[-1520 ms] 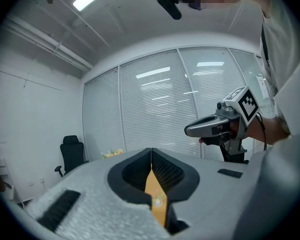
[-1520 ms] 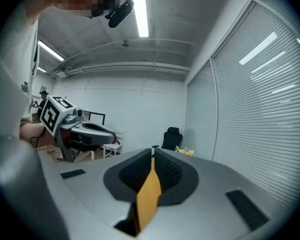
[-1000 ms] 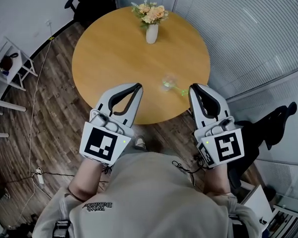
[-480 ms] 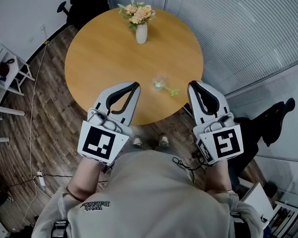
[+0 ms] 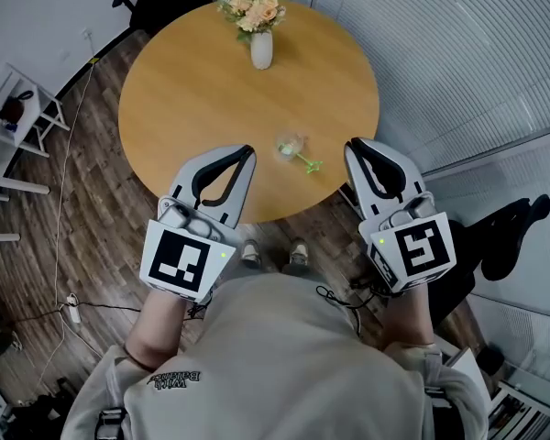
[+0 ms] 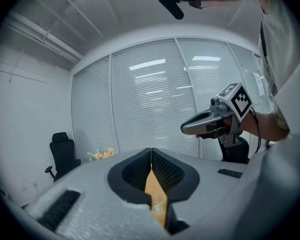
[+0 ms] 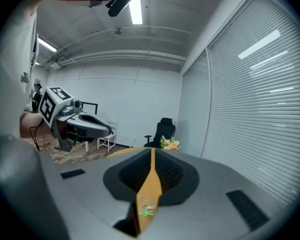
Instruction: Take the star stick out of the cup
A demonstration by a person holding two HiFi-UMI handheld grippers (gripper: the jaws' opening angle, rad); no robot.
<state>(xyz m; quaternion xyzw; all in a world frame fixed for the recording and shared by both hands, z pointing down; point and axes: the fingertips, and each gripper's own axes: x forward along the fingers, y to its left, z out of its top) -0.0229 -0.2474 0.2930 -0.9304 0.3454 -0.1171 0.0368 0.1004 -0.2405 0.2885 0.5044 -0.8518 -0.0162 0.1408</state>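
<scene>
Too small for detail: cup and star stick.

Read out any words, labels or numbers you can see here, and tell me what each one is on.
Shirt print: upside down, too small to read.
Left marker cube and right marker cube: black-and-white square patterns, no words.
No other text is visible.

Clear cup, seemingly upright, near the front edge of the round table, a little right of centre. Green star stick in it, slanting out over the rim toward the near right, star end low.
</scene>
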